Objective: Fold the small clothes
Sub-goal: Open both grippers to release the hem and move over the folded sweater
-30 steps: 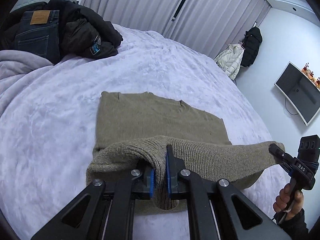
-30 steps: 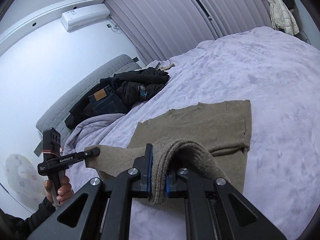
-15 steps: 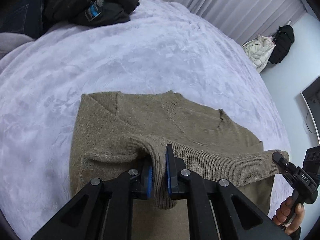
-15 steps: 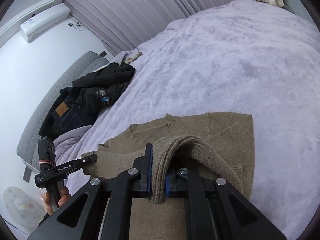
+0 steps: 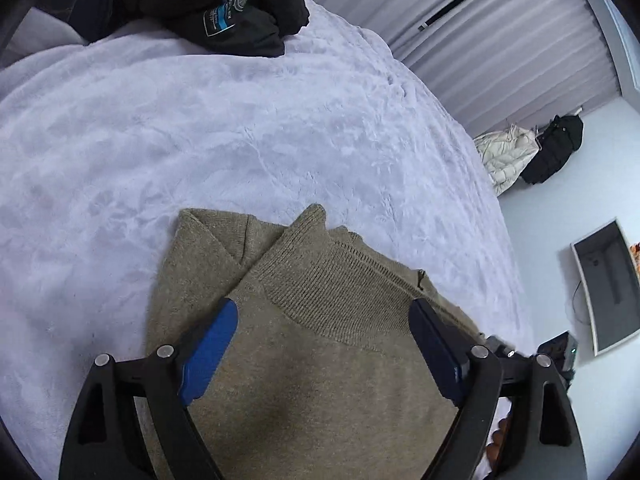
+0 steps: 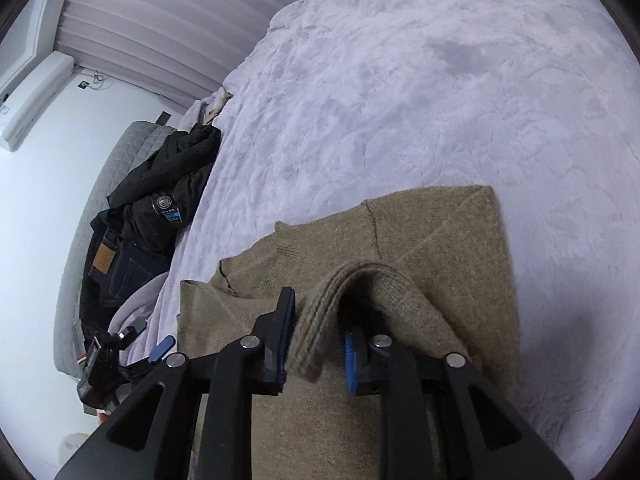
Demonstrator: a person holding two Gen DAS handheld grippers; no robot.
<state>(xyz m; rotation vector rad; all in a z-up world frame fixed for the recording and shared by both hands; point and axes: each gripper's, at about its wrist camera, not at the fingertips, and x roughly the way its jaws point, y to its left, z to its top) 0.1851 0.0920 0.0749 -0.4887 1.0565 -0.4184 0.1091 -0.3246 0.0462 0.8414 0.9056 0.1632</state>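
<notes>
An olive-brown knit sweater (image 5: 320, 344) lies folded over on the pale lilac bed (image 5: 200, 128), its ribbed hem laid near the collar. My left gripper (image 5: 324, 344) is wide open just above it, holding nothing. In the right wrist view the sweater (image 6: 440, 240) lies flat, and a ribbed corner (image 6: 320, 320) of it stands bunched between the fingers of my right gripper (image 6: 316, 344). Those jaws stand partly apart, loose around the fold. The left gripper (image 6: 160, 350) shows at the sweater's left edge.
A heap of black clothes (image 5: 224, 4) and dark jeans (image 6: 116, 268) lies at the head of the bed. Curtains (image 5: 500, 28) hang behind. A white coat (image 5: 504, 156) and black bag (image 5: 556, 152) hang on the wall, by a TV (image 5: 604, 288).
Both grippers carried the sweater's hem forward over its body and lowered it. The left gripper has opened wide and let go. The right gripper's jaws have spread apart around the fold.
</notes>
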